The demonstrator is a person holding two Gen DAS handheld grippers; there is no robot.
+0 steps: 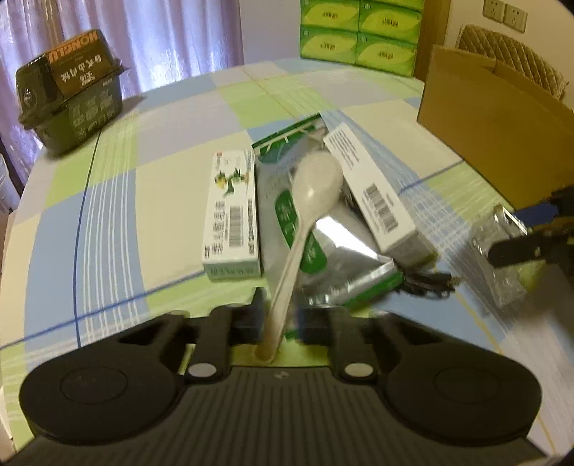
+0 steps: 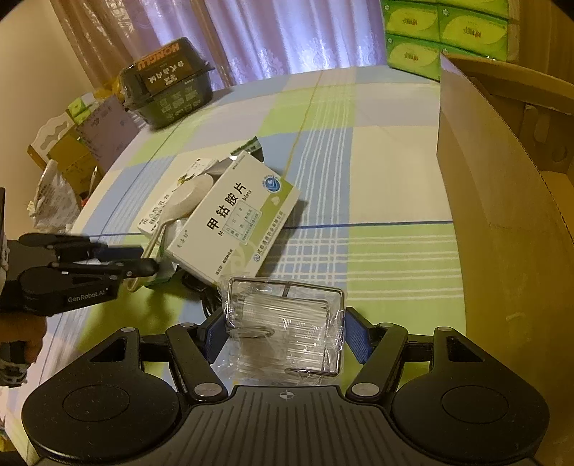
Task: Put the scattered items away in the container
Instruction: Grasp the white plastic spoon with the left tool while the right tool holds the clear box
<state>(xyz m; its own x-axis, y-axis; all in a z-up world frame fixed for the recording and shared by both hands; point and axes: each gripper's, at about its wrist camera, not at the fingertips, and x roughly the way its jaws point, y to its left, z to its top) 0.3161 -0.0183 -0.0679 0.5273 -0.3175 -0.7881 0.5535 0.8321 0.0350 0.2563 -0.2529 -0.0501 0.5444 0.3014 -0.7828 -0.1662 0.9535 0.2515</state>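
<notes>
My left gripper (image 1: 278, 319) pinches the white spoon (image 1: 308, 200) by its handle; cardboard box (image 1: 502, 118) at the table's (image 1: 107, 215) right edge.

curtains (image 1: 161, 39): purple, backlit | wall sockets (image 1: 504, 14) | checked tablecloth (image 2: 376, 172)

I see a table covered with a checked cloth (image 1: 107, 222) in blue, green and cream. On it lie a silver-green foil pouch (image 1: 337, 258), a long white box (image 1: 233, 215), a dark food tub (image 1: 68, 96) at the far edge, a brown cardboard box (image 2: 502, 222), and green tissue packs (image 1: 358, 32).
</notes>
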